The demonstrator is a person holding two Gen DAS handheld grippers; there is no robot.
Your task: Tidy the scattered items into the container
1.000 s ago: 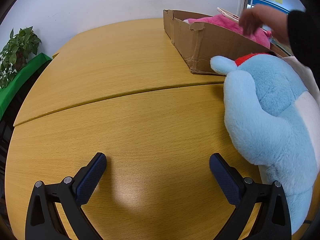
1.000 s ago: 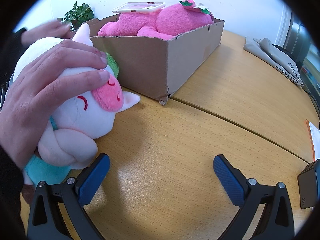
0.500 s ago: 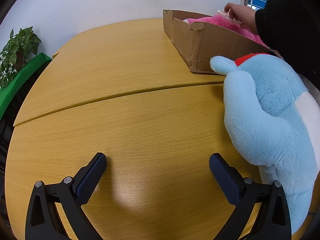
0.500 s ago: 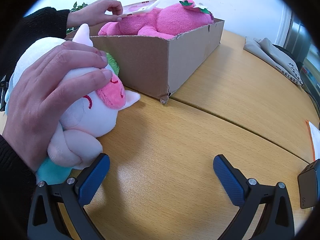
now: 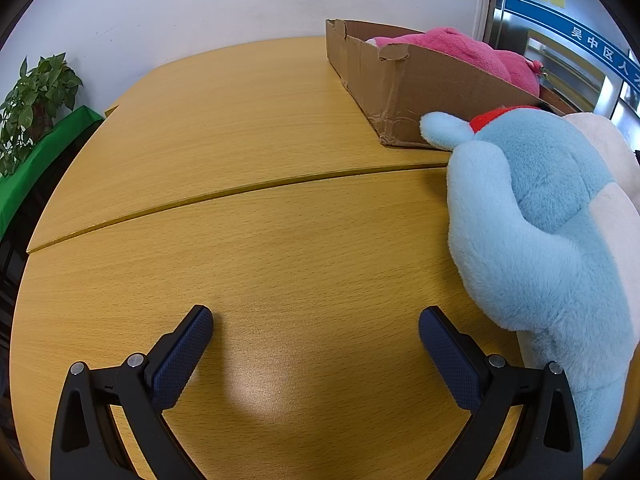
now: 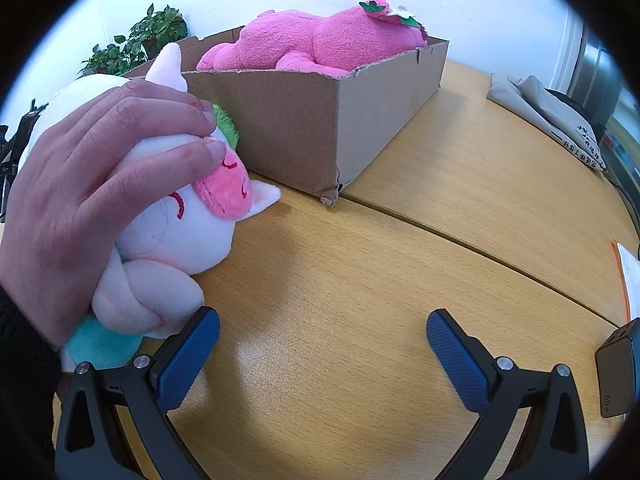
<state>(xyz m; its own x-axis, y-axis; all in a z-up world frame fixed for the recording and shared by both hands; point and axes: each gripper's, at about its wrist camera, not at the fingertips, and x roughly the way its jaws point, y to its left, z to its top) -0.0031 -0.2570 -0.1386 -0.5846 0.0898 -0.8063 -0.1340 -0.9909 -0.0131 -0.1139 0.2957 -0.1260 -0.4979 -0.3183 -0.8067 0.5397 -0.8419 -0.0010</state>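
White plush (image 6: 180,216) on side, face toward cardboard box (image 6: 320,120); hand (image 6: 92,184) covering, axis unclear.

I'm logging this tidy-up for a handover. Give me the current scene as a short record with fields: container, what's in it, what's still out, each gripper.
container: cardboard box, open top, on the wooden table
in container: pink plush, lying across the box
still out: blue plush on the table near the box; white plush on the table beside the box, a bare hand resting on it
left gripper: open, empty, over bare table
right gripper: open, empty, white plush just beside one finger
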